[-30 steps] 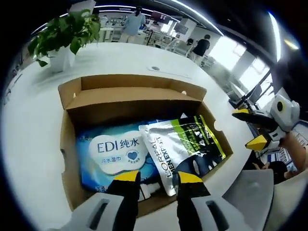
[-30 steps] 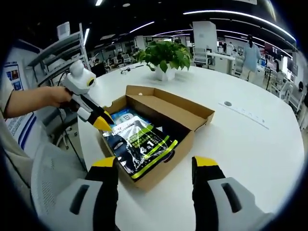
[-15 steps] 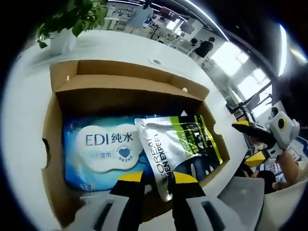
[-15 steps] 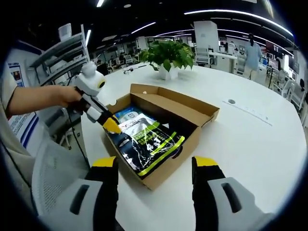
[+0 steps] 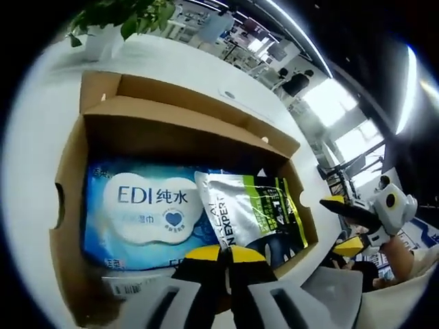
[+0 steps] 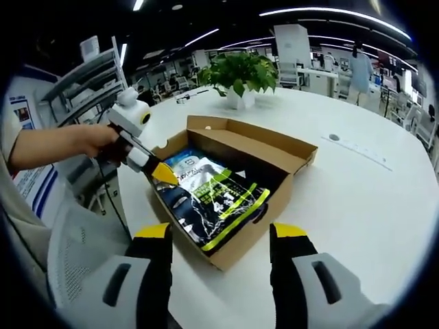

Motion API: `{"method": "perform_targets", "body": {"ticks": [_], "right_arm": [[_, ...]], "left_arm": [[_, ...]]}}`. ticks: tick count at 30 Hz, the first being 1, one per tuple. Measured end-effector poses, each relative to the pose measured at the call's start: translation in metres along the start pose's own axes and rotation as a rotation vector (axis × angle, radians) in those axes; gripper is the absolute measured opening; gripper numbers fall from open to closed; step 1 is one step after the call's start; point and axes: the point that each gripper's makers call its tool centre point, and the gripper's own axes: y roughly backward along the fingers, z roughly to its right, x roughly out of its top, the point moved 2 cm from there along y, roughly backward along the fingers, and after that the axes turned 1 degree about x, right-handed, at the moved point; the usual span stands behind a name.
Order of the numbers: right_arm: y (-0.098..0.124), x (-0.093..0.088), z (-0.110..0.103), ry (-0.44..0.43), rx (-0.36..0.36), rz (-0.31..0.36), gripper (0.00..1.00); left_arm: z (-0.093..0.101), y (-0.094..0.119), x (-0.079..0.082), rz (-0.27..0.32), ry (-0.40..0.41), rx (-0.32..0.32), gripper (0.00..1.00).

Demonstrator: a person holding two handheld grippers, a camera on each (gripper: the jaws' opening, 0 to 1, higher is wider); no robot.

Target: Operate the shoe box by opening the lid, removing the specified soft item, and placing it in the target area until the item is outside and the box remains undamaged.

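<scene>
- The shoe box (image 6: 233,178) sits on the white counter (image 6: 357,199) with its lid folded back flat on the far side, so the contents lie exposed
- Inside, a silver, black and green pouch (image 5: 255,209) lies partly over a blue wet-wipes pack (image 5: 147,212); being on top and nearest the front wall, it looks like the soft item to lift out
- The left hand-held gripper (image 5: 225,255) has its yellow tips drawn together at the pouch's near edge, seemingly pinching it
- The right hand-held gripper (image 6: 221,232) hangs short of the box with jaws wide apart, gripping nothing, probably waiting to steady the cardboard
- The pouch's long axis runs across the box, front wall to hinged back; I can't tell which end is its top
</scene>
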Motion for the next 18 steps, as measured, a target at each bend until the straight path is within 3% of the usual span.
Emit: {"method": "perform_targets", "body": {"ticks": [18], "right_arm": [[-0.026,0.012,-0.014,-0.069,0.043,-0.005,0.46]], "left_arm": [[-0.021,0.017,0.003,0.018,0.008,0.046,0.00]]}}
